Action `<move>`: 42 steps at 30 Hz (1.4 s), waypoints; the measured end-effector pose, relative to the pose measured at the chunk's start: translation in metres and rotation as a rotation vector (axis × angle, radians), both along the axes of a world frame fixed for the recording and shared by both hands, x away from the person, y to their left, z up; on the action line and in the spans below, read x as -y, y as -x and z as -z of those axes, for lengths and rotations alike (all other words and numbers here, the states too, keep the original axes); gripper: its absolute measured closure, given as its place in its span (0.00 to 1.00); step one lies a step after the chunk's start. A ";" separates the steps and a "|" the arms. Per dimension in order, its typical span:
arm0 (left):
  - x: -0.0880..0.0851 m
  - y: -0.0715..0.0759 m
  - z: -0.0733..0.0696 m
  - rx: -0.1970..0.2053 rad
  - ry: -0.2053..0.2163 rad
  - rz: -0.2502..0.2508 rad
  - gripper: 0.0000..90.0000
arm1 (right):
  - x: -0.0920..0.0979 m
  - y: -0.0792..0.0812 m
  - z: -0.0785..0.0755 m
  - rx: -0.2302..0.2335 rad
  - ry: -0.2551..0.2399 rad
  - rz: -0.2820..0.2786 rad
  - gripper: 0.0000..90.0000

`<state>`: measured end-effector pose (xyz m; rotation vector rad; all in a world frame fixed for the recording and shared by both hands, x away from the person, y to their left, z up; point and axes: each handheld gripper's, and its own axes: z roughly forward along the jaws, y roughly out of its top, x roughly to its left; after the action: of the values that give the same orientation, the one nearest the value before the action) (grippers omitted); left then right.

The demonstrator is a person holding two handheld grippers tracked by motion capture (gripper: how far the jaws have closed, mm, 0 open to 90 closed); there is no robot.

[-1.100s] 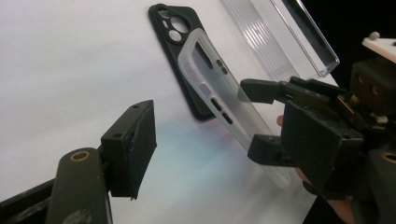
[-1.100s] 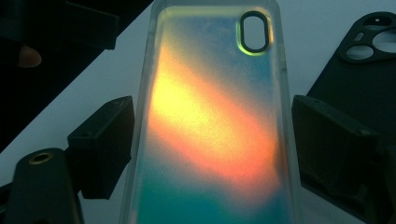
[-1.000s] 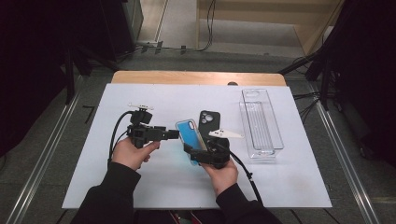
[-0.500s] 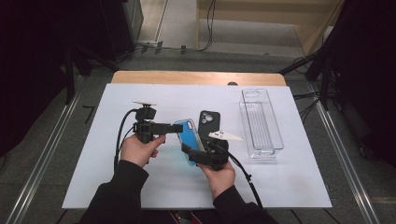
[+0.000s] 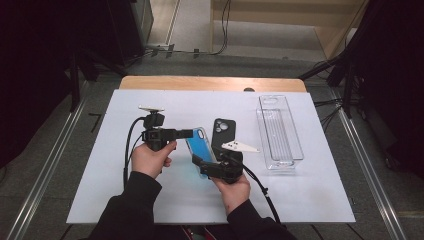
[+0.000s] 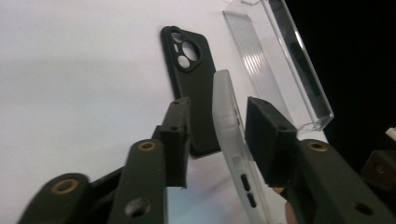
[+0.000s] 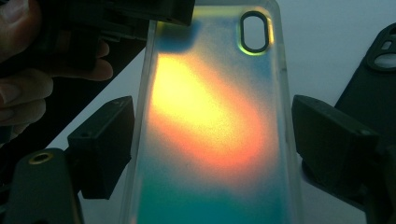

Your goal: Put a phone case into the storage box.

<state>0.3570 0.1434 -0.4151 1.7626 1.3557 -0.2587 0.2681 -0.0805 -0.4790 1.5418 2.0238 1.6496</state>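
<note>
While clamped by its edges in right tool [image 5: 200,162], iridescent phone case [image 5: 200,144] between just-closing, parted jaws of left tool [image 5: 190,132].

Black case [image 5: 223,132] at centre; clear tray [image 5: 279,132] to its right; white mat [image 5: 320,195] on a wooden table [image 5: 210,83].

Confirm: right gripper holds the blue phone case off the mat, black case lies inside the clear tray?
Not quite. The black case lies on the white mat beside the clear tray, not inside it, as the high view shows. The right gripper does hold the blue phone case.
</note>
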 end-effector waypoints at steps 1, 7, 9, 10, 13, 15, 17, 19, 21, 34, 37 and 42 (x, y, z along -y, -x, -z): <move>0.000 0.000 0.001 -0.004 0.009 -0.002 0.73 | 0.000 0.000 0.000 0.000 0.000 -0.001 0.17; 0.000 0.000 0.003 -0.019 0.028 0.000 0.85 | -0.004 0.002 0.002 0.005 0.004 -0.006 0.17; -0.001 0.000 0.004 -0.027 0.041 -0.003 0.86 | -0.005 0.002 0.002 0.007 0.007 -0.007 0.17; -0.002 0.000 0.004 -0.027 0.043 -0.001 0.86 | -0.005 0.002 0.002 0.011 0.010 -0.006 0.17; -0.002 0.001 0.004 -0.017 0.055 0.011 0.87 | -0.006 0.002 0.004 0.013 0.015 -0.010 0.17; -0.003 0.001 0.004 -0.023 0.079 0.014 0.88 | -0.007 0.003 0.004 0.036 0.029 -0.003 0.17; -0.003 0.001 0.004 -0.024 0.089 0.012 0.89 | -0.007 0.004 0.004 0.048 0.037 0.000 0.17; -0.003 0.001 0.004 -0.027 0.103 0.010 0.89 | -0.008 0.004 0.003 0.060 0.044 0.002 0.16; -0.004 0.002 0.003 -0.027 0.117 0.011 0.90 | -0.008 0.004 0.003 0.068 0.048 0.004 0.16; -0.002 0.006 -0.004 -0.012 0.156 0.022 0.90 | -0.001 -0.001 0.001 0.093 0.060 -0.037 0.00; -0.003 0.007 -0.006 0.002 0.160 0.023 0.90 | 0.001 -0.003 0.000 0.086 0.050 -0.043 0.00; -0.004 0.008 -0.010 0.030 0.133 0.014 0.90 | 0.003 -0.002 -0.004 0.069 0.081 -0.079 0.00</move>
<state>0.3492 0.1477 -0.4052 1.6596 1.2758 -0.3219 0.2703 -0.0837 -0.4752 1.3772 2.1128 1.6027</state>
